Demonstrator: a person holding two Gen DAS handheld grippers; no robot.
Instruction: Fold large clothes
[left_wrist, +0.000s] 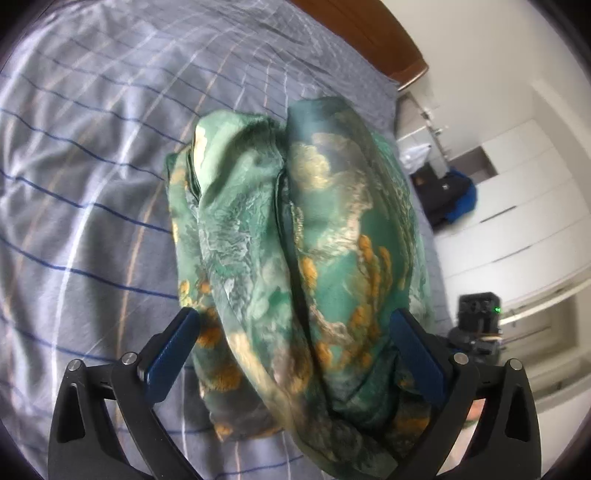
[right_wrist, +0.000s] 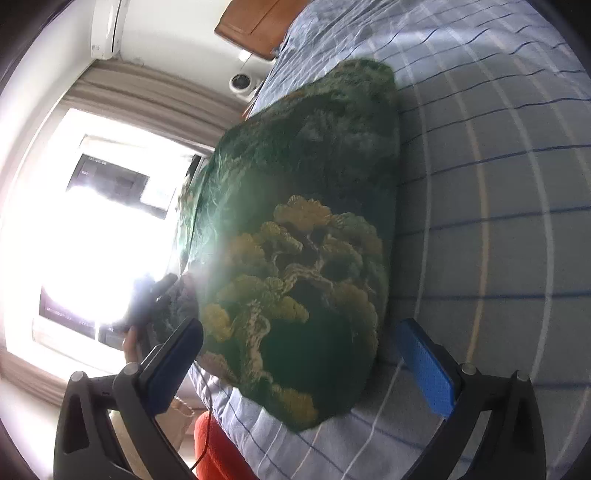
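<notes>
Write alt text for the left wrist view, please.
A folded green garment with gold tree patterns lies on a blue-striped grey bedsheet, between the wide-open blue fingers of the left hand-held gripper. White cupboards stand behind.

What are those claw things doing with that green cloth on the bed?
A person is holding a claw-like gripper in each hand to fold a big green garment with yellow and cream patterns. It lies bunched into a thick folded bundle on the striped bedsheet. The left gripper has its fingers spread wide on either side of the bundle, not squeezing it. The right gripper is open too, at the bundle's near end. Nothing is being lifted right now.
</notes>
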